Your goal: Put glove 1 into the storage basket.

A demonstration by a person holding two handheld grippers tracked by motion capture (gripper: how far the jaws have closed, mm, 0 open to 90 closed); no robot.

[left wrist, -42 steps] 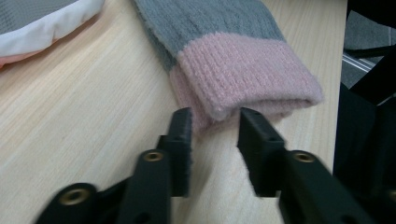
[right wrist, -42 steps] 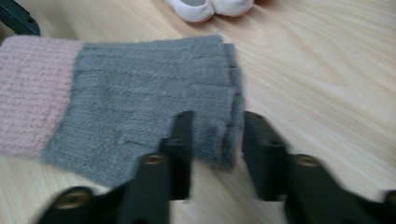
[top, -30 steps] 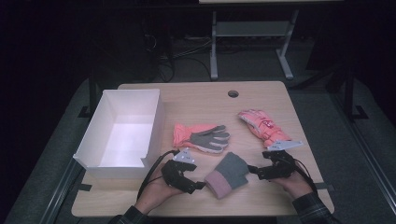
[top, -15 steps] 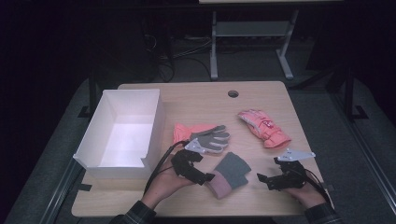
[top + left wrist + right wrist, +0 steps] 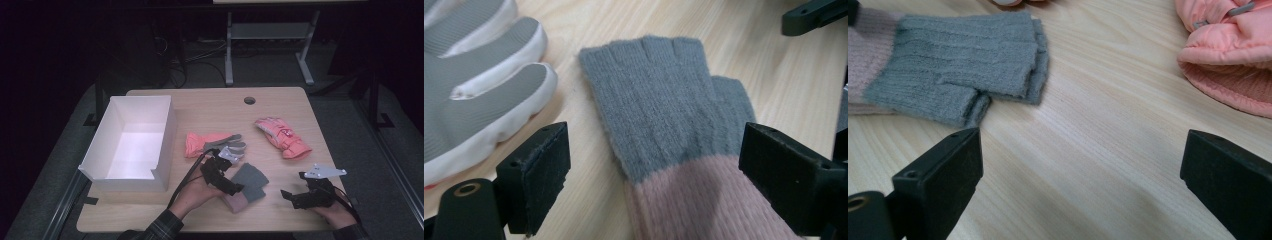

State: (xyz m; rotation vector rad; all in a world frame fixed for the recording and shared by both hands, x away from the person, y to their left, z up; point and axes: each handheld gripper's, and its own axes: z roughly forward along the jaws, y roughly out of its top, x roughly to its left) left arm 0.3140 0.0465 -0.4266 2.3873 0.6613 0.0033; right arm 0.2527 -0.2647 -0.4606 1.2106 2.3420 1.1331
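Note:
A knitted fingerless glove [image 5: 248,186], grey with a pink cuff, lies flat near the table's front edge. My left gripper [image 5: 234,186] is at its left side, and its jaws have just been opening. In the left gripper view the knitted glove [image 5: 664,110] lies between the spread jaws of the left gripper [image 5: 659,165], and the pads do not touch it. My right gripper [image 5: 290,196] stands open to the right of the glove, jaws just opened. In the right gripper view there is bare wood between the jaws of the right gripper [image 5: 1083,165], with the knitted glove [image 5: 958,55] beyond them.
A pink ski glove with a grey palm [image 5: 212,144] lies just behind my left gripper, and its fingers [image 5: 479,75] are close to the left jaw. A second pink ski glove [image 5: 282,137] lies at the right. A white open box [image 5: 167,135] stands at the left.
My right gripper has drawn back from the knitted glove to the right and toward the front edge. My left gripper has shifted right, up against the glove. Both pairs of jaws have spread.

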